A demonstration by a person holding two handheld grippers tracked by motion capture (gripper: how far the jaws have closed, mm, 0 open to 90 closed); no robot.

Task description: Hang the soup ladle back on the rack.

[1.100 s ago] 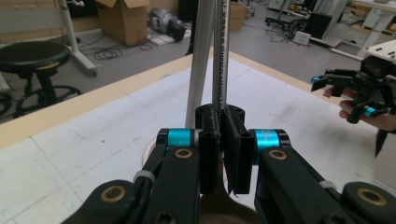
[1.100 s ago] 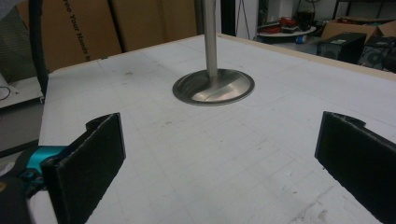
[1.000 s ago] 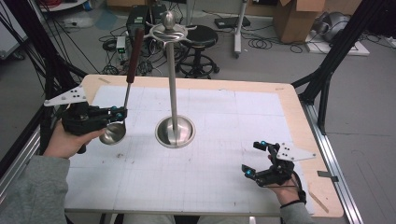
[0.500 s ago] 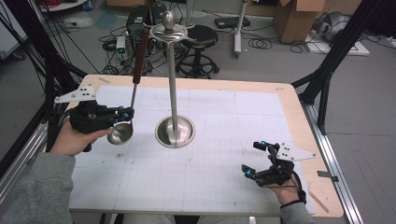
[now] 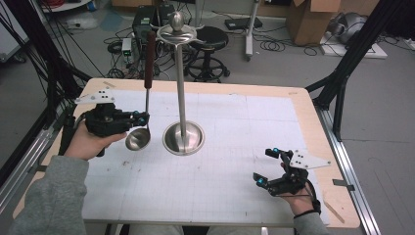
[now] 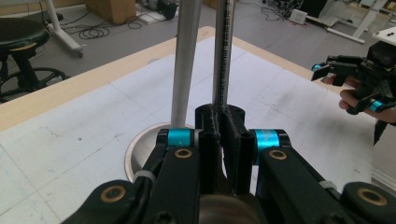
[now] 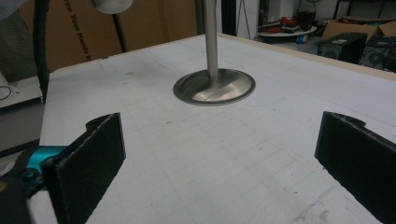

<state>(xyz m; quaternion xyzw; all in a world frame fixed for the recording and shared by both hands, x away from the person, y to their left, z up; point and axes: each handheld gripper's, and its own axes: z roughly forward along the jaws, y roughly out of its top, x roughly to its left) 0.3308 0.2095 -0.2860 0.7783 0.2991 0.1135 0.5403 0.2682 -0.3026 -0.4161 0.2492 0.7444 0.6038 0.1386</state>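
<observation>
Two grippers | left gripper (image 5: 139, 119) fingers clamped on ladle (image 5: 145, 105) stem | right gripper (image 5: 267, 167) fingers wide apart, empty

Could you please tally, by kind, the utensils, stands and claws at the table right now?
Ladles: 1, the ladle held upright in the left claw, which is shut on its thin shaft
Metal stands: 1, the stand with a round base and tall pole
Claws: 2, the left one and the right claw, open and holding nothing
Total: 4
</observation>
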